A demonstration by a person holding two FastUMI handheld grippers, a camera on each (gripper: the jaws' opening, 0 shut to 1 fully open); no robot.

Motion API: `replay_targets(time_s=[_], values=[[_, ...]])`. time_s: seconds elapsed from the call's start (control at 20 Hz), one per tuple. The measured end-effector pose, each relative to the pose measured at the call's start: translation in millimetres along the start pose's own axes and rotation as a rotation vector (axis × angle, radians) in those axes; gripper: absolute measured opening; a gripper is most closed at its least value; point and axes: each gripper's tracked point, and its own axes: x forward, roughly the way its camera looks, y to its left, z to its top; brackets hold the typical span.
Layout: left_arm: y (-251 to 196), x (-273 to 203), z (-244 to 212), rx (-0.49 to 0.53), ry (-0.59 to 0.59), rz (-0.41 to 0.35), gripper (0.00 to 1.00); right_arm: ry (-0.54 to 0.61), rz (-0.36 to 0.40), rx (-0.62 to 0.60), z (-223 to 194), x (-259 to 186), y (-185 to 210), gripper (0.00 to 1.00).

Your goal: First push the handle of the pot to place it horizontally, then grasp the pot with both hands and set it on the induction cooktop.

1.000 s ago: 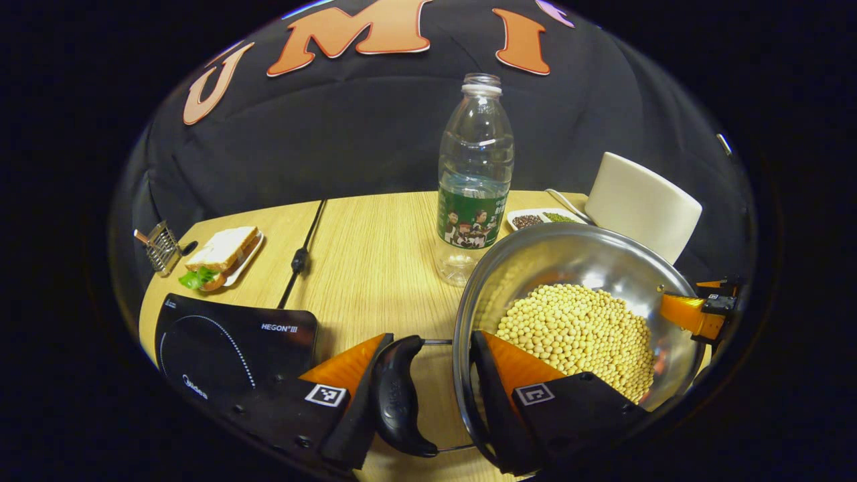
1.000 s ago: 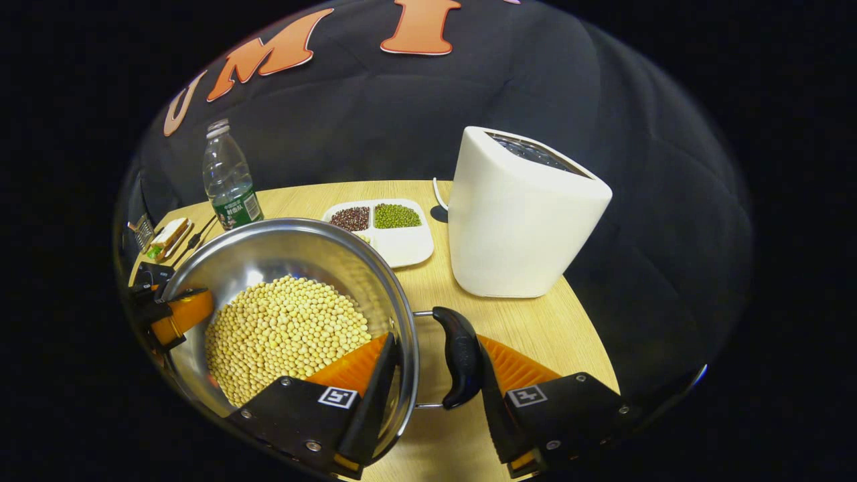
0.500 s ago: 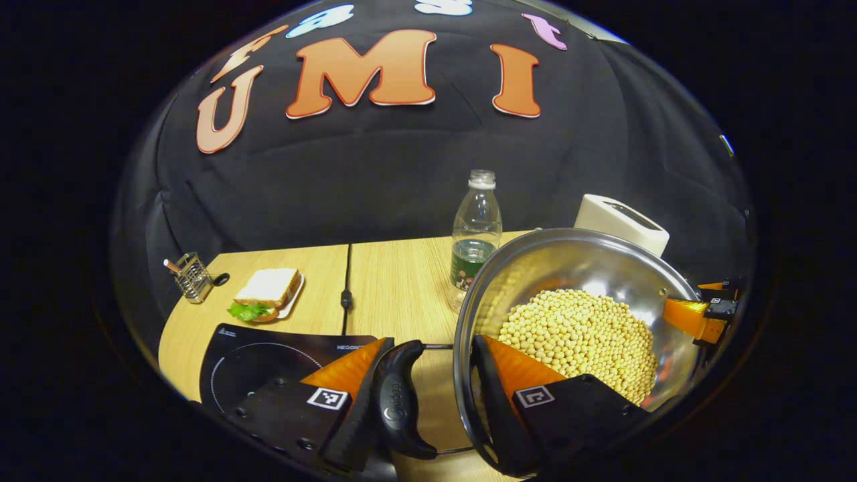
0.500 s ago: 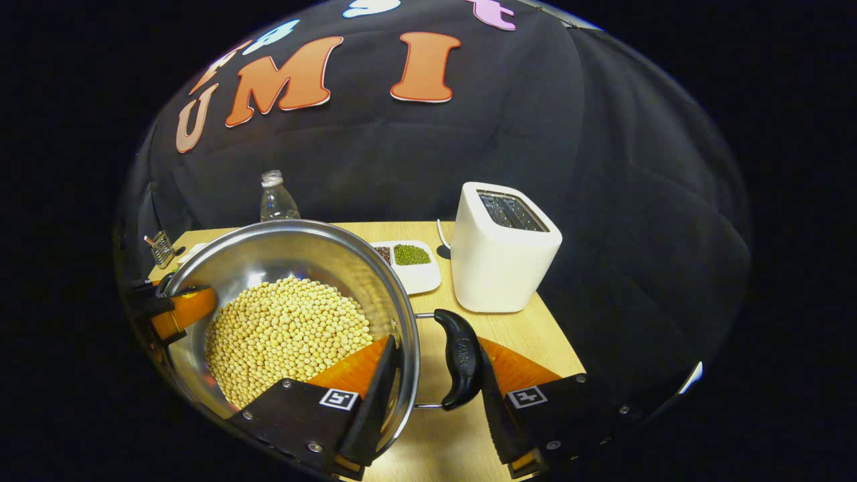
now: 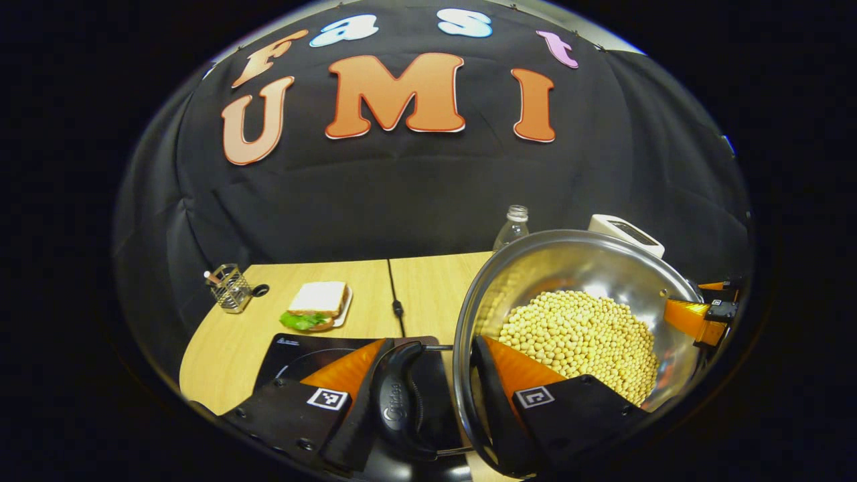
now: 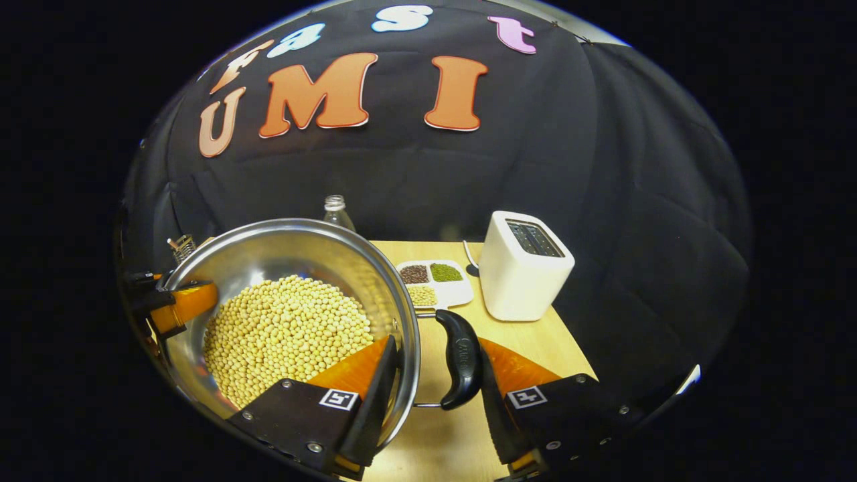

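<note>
A steel pot point(image 5: 569, 264) full of soybeans point(image 5: 582, 335) hangs in the air above the wooden table. In the left gripper view my left gripper point(image 5: 422, 395) is shut on the pot, one finger behind its black left handle point(image 5: 398, 405) and the other inside the rim. That handle hovers over the black induction cooktop point(image 5: 291, 351). In the right gripper view my right gripper point(image 6: 432, 388) clamps the pot point(image 6: 281, 251) the same way at its black right handle point(image 6: 458, 358). Each view shows the opposite gripper at the pot's far rim.
A sandwich on a plate point(image 5: 318, 304) and a wire holder point(image 5: 231, 288) lie behind the cooktop, with a cable point(image 5: 396, 301) running to the wall. A clear bottle point(image 5: 512, 227), a white toaster point(image 6: 525, 274) and a divided bean tray point(image 6: 432, 281) stand at the right.
Both grippers have raised the pot off the table and carried it left. The left handle, earlier over bare wood beside the cooktop, now hangs over the cooktop.
</note>
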Motion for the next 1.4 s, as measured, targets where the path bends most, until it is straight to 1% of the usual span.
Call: replay_targets(time_s=[0.25,0.3,0.35,0.4,0.7,0.75,0.8,0.95,1.0,1.05,1.1,1.15,1.35,1.4], values=[[43.5,-16.1,3.9,-0.019,-0.019,0.042,0.73,-0.021,0.038,-0.016,17.2,-9.8,41.2,0.66],[52.0,-18.2,5.3,-0.021,-0.025,0.05,0.79,-0.027,0.044,-0.02,20.6,-10.3,50.2,0.66],[60.9,-20.8,5.6,-0.026,-0.028,0.058,0.79,-0.031,0.052,-0.025,23.6,-12.2,58.7,0.66],[71.3,-22.6,4.8,-0.029,-0.029,0.067,0.76,-0.035,0.061,-0.031,25.5,-12.4,67.4,0.66],[120.7,-32.4,-0.3,-0.038,-0.023,0.115,0.76,-0.037,0.112,-0.05,31.2,-10.4,117.4,0.66],[128.4,-34.0,-1.8,-0.038,-0.023,0.124,0.73,-0.034,0.119,-0.052,30.1,-9.1,123.5,0.66],[134.6,-35.3,-3.2,-0.039,-0.022,0.13,0.76,-0.032,0.126,-0.05,30.5,-6.7,130.6,0.66],[149.3,-37.1,-8.5,-0.046,-0.016,0.141,0.76,-0.029,0.137,-0.057,30.6,-4.5,145.7,0.66],[153.4,-37.0,-9.0,-0.05,-0.015,0.143,0.73,-0.028,0.14,-0.063,30.9,-4.3,150.2,0.66],[158.1,-37.0,-11.0,-0.055,-0.013,0.146,0.76,-0.029,0.142,-0.064,30.1,-5.0,154.3,0.66],[161.9,-37.1,-12.8,-0.057,-0.011,0.149,0.73,-0.027,0.145,-0.068,30.0,-4.8,158.5,0.66],[165.4,-37.0,-14.4,-0.059,-0.009,0.152,0.76,-0.027,0.148,-0.067,30.2,-3.6,161.0,0.66],[178.8,-36.8,-22.7,-0.065,0.003,0.164,0.76,-0.018,0.159,-0.076,23.9,2.5,176.8,0.66],[182.0,-35.8,-24.2,-0.066,0.007,0.168,0.73,-0.013,0.163,-0.079,21.9,3.9,180.9,0.66]])
